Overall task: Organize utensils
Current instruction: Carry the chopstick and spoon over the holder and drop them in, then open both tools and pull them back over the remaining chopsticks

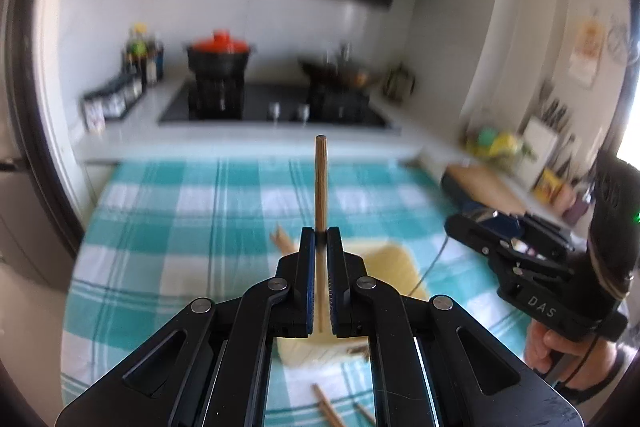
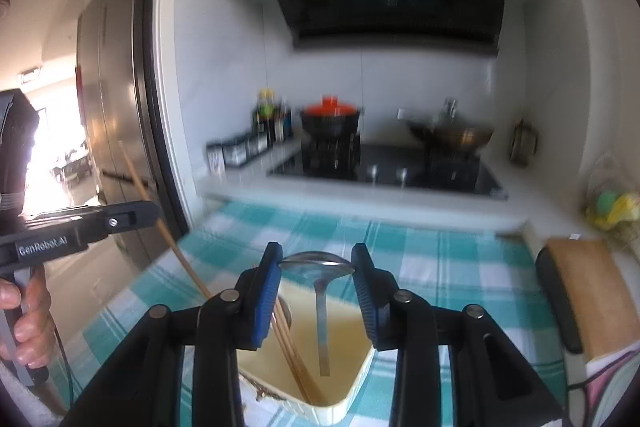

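Kitchen surroundings frame the work: a checked teal-and-white cloth covers the tabletop [image 2: 460, 267], and behind it, across the middle of both views, runs a counter with a black hob [image 2: 384, 167] and a red-lidded pot [image 2: 330, 119].

On that cloth, low in the centre of the right wrist view, sits a cream tray [image 2: 336, 407]. It already holds a few wooden chopsticks [image 2: 296, 359] leaning along its left side, so part of the sorting looks done.

The right gripper [image 2: 316, 289] is clamped on a metal spoon [image 2: 320, 307]: its blue pads press the two edges of the bowl while the handle hangs down over the tray's interior, not yet set down.

The left gripper [image 1: 320, 267] is closed tight on a single chopstick [image 1: 321, 183], which sticks out past the fingertips toward the counter; in the right wrist view the same stick slants across the left of the frame. It is in the air, not in the tray.

At the bottom edge of the left wrist view, a couple more brown sticks [image 1: 328, 407] lie loose on the cloth.

Judging from this, the job is partway through: both held pieces and the loose sticks remain to be placed.
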Demonstrator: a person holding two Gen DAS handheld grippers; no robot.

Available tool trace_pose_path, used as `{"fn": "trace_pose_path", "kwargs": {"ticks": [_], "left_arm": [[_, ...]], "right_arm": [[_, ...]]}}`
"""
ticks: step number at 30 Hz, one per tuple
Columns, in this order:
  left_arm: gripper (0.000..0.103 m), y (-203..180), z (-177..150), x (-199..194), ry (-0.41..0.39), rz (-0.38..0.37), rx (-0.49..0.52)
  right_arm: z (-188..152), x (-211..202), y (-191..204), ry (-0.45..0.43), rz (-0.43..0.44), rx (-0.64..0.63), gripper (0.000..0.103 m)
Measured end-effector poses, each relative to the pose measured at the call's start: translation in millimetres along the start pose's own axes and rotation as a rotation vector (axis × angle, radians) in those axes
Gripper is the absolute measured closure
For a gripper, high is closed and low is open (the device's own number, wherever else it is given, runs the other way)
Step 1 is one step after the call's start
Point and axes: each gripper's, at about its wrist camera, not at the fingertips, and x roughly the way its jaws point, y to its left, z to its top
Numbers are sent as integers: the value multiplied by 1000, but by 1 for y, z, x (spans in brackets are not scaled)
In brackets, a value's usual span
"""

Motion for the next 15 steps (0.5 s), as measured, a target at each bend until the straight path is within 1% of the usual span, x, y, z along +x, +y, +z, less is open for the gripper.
{"fn": "trace_pose_path", "kwargs": {"ticks": [2,4,7,8,9,10,11,13,15], "left_arm": [[99,2,-9,21,70,-3,-1],[99,0,-17,36,115,-3,4],[98,-1,-23,53,160,5,-9],[91,0,-24,55,166,14,-18],[84,1,-24,54,170,21,-27],[65,2,-26,50,169,24,-41],[43,3,-28,44,159,21,-52],[26,5,-38,22,122,22,-50],[23,5,-52,-1,119,40,0]], "right_arm": [[-11,18,-2,65,9,16,67],[-22,35,-4,125,15,26,67],[-33,58,-6,188,17,43,67],[-35,62,-7,191,13,55,66],[-36,62,-9,177,4,78,58],[-35,58,-11,165,-4,101,51],[-34,52,-15,146,-2,128,40],[-29,30,-23,99,14,168,39],[-27,5,-27,73,13,160,39]]}}
